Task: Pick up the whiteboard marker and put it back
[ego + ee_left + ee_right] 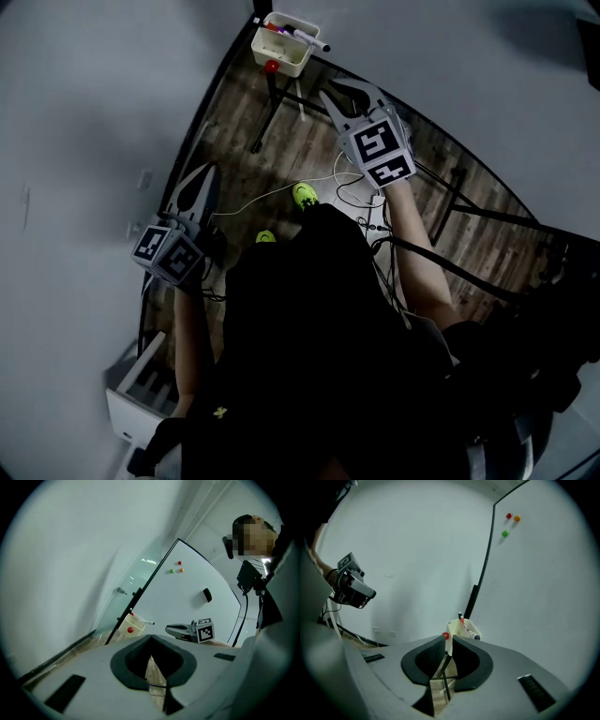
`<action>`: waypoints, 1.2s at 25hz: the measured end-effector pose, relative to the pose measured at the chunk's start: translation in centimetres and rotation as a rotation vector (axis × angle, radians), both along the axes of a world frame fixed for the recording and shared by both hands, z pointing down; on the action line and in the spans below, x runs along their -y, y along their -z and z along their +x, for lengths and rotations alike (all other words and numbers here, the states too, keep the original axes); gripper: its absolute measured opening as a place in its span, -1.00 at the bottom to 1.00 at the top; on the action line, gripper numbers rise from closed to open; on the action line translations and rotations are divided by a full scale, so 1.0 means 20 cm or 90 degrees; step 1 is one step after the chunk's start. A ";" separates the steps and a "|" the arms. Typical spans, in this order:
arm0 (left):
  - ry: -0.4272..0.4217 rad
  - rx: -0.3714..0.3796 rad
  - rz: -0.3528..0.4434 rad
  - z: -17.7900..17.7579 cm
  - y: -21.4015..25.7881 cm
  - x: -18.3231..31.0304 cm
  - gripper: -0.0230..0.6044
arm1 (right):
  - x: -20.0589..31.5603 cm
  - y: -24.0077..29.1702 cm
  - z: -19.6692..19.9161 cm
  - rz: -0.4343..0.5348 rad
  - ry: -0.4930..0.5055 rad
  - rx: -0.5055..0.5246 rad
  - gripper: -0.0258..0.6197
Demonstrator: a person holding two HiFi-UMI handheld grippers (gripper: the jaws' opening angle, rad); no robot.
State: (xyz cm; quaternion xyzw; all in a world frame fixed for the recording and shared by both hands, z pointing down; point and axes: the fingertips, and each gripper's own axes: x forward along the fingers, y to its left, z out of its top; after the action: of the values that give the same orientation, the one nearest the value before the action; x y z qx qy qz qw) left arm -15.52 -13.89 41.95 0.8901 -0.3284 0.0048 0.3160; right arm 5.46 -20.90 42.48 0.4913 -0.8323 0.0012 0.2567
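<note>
A cream marker tray hangs at the whiteboard's lower corner, with several markers in it; one black-capped marker sticks out to the right, and a red magnet sits on the tray's front. My right gripper hovers short of the tray, jaws a narrow gap apart with nothing between them; in the right gripper view the tray lies straight past its tips. My left gripper hangs lower left by the wall, shut and holding nothing. In the left gripper view the tray is far ahead.
The whiteboard stands on dark easel legs over a wood floor strewn with cables. On the board are a black eraser and small magnets. A white shelf unit sits lower left.
</note>
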 end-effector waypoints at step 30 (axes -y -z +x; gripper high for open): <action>-0.165 -0.064 0.055 -0.40 0.08 -0.46 -0.82 | -0.93 0.04 -0.76 -0.057 -0.080 0.168 -0.92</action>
State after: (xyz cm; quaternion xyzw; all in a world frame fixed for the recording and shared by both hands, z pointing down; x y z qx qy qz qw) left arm -23.58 -4.68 40.34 0.9368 -0.1946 -0.0134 0.2903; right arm -9.76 -2.30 41.61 0.5262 -0.8255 0.1189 0.1660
